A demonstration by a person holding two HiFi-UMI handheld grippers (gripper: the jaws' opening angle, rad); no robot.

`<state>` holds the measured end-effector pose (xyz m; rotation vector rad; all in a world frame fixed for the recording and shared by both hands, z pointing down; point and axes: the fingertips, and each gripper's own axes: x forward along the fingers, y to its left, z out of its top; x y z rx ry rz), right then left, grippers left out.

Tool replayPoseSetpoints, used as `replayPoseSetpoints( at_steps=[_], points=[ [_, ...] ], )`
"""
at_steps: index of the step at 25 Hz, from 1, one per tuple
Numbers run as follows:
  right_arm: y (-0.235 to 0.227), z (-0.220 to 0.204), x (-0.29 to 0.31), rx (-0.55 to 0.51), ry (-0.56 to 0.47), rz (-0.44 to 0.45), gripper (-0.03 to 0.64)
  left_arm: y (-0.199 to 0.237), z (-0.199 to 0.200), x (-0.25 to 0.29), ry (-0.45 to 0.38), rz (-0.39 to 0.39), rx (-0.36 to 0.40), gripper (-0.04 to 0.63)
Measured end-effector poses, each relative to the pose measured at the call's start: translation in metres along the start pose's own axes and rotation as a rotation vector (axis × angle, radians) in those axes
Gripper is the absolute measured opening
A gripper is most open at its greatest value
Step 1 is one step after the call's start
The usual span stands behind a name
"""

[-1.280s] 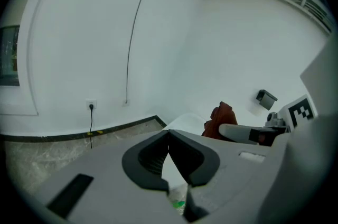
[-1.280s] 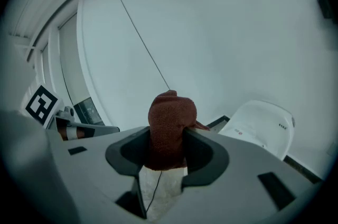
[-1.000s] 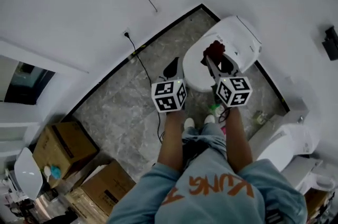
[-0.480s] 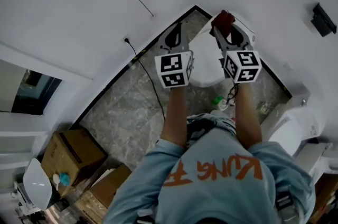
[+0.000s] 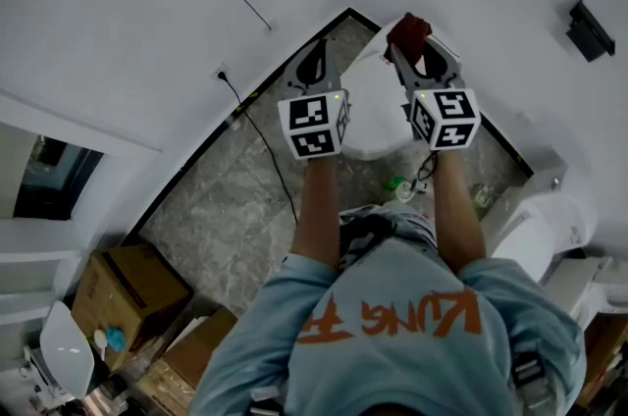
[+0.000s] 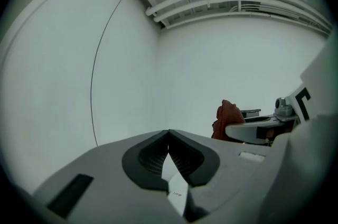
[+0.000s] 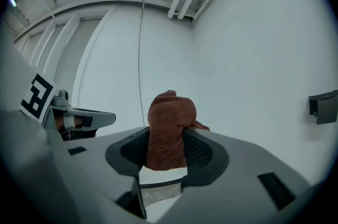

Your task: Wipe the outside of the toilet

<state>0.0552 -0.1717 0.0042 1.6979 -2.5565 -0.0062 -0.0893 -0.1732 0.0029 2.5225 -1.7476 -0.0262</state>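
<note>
The white toilet [image 5: 377,118] stands in the corner of the room, partly hidden behind both grippers in the head view. My right gripper [image 5: 412,48] is held up over its far end, shut on a red-brown cloth [image 5: 409,30]. In the right gripper view the cloth [image 7: 169,128] bulges up between the jaws of the right gripper [image 7: 168,138], against the bare white wall. My left gripper [image 5: 315,54] hangs level with it to the left, over the floor's edge beside the bowl. Its jaws [image 6: 169,133] are shut with nothing between them.
A black cord [image 5: 267,149] runs across the marble floor from a wall socket [image 5: 218,74]. Cardboard boxes [image 5: 123,291] sit at the lower left. A small green bottle [image 5: 396,183] lies near the toilet's foot. Another white toilet [image 5: 545,237] stands at the right, and a black fitting [image 5: 588,29] hangs on the wall.
Both grippers have lifted off the toilet seat and moved up and away toward the corner walls. The cloth stays in the right gripper.
</note>
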Motion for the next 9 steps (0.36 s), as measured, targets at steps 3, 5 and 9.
replayPoseSetpoints(
  at_steps=[3, 5, 9],
  points=[
    [0.001, 0.005, 0.002, -0.016, -0.014, -0.005, 0.172, 0.002, 0.002, 0.001, -0.007, -0.001, 0.006, 0.002],
    [0.003, 0.008, 0.005, -0.025, -0.021, -0.011, 0.172, 0.004, 0.001, 0.002, -0.005, -0.003, 0.013, 0.002],
    [0.007, 0.005, 0.008, -0.021, -0.015, -0.025, 0.172, 0.01, -0.011, 0.0, 0.031, -0.011, 0.02, 0.002]
  ],
)
